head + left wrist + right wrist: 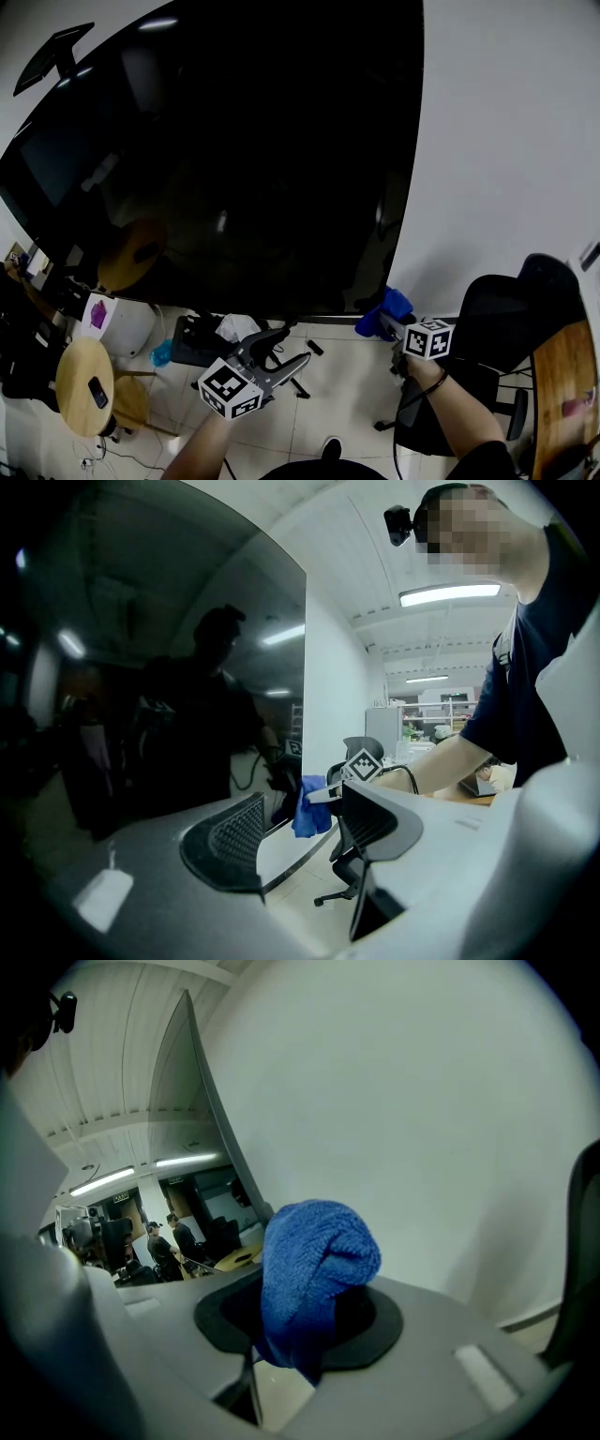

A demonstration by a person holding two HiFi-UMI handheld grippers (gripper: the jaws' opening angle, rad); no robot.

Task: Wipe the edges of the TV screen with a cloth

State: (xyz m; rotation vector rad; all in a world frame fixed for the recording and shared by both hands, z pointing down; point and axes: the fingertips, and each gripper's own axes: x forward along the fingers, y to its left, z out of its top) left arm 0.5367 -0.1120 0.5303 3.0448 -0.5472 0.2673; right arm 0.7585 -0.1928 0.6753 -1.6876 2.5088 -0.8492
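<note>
The big black TV screen [234, 150] hangs on the white wall, its right edge slanting down to the lower right corner. My right gripper [382, 322] is shut on a bunched blue cloth [386, 307], just below and right of that corner; whether the cloth touches the frame I cannot tell. In the right gripper view the cloth [314, 1269] bulges up between the jaws, with the TV's edge [202, 1082] behind it. My left gripper [291, 345] hovers under the bottom edge, open and empty. The left gripper view shows the screen [141, 714] and the cloth [311, 806] ahead.
A black office chair [497, 323] stands close to my right arm. A wooden desk [562, 375] is at the far right. Round wooden tables [82, 384] and a black crate with clutter [197, 339] sit on the tiled floor to the left, below the TV.
</note>
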